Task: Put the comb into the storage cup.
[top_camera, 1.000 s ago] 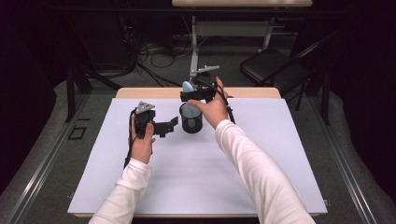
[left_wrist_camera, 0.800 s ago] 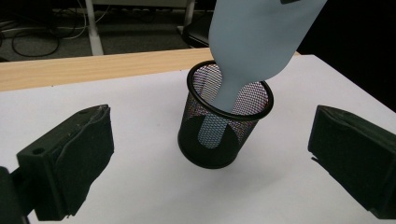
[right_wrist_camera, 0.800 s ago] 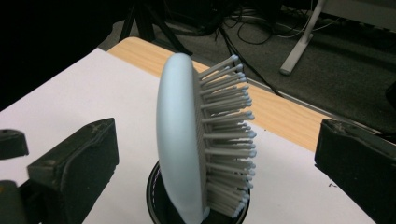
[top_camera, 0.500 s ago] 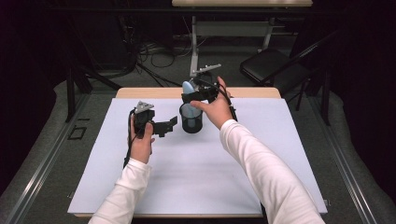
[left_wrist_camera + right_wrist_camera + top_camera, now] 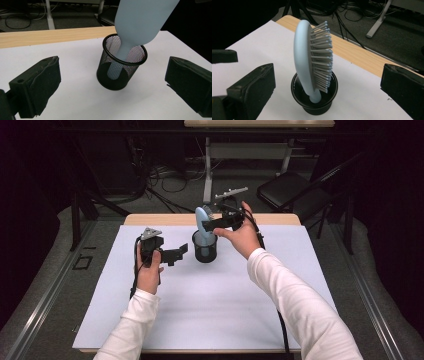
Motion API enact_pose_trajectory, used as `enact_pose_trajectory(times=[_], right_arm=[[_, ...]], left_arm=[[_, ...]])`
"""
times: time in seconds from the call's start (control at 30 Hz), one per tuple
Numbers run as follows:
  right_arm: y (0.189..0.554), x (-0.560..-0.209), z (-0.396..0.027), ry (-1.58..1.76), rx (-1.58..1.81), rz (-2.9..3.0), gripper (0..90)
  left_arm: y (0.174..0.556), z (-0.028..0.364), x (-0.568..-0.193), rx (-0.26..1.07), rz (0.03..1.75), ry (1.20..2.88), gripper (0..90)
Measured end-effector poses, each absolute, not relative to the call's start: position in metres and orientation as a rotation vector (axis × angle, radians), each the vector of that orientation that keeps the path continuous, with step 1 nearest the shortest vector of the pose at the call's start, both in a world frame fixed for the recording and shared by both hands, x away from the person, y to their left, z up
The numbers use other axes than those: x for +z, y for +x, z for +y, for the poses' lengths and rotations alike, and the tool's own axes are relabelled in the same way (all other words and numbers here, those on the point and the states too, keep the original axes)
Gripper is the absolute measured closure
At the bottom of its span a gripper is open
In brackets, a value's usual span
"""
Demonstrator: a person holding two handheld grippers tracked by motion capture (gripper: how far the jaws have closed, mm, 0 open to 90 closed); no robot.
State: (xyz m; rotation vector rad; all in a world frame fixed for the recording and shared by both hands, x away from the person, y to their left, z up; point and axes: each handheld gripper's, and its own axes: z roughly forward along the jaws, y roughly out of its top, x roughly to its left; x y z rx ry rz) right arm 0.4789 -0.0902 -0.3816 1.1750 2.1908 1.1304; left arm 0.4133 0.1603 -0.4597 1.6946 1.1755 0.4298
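A pale blue hairbrush (image 5: 201,218) stands handle-down in a black mesh cup (image 5: 205,247) at the back middle of the white sheet. In the right gripper view the hairbrush (image 5: 308,55) leans in the cup (image 5: 314,100), its bristles facing right, between the wide-apart jaws of my right gripper (image 5: 327,87). From above, the right gripper (image 5: 215,222) hovers open at the brush head, just right of it. My left gripper (image 5: 175,255) rests open on the sheet, left of the cup. Its own view looks at the cup (image 5: 121,67) and brush back (image 5: 142,20) beyond the left gripper (image 5: 112,92).
A white sheet (image 5: 210,305) covers the table, with a strip of wooden tabletop (image 5: 155,219) along the far edge. Beyond the table stand a folding chair (image 5: 295,187), desk legs and floor cables. Dark floor drops off on both sides.
My right gripper has shifted slightly right and toward me at the brush head. The brush stays in the cup. The left gripper has not moved.
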Motion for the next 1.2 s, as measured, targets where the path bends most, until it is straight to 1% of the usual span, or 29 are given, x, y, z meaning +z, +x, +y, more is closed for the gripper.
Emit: enact_pose_trajectory(times=[0.87,1.2], right_arm=[[0.474,-0.382,-0.112,1.178,1.14,2.185,0.0],[0.463,-0.385,-0.127,1.18,1.146,2.192,0.0]], left_arm=[[0.416,0.172,-0.453,0.419,1.194,1.687,0.5],[0.416,0.175,-0.452,0.402,1.193,1.697,0.5]])
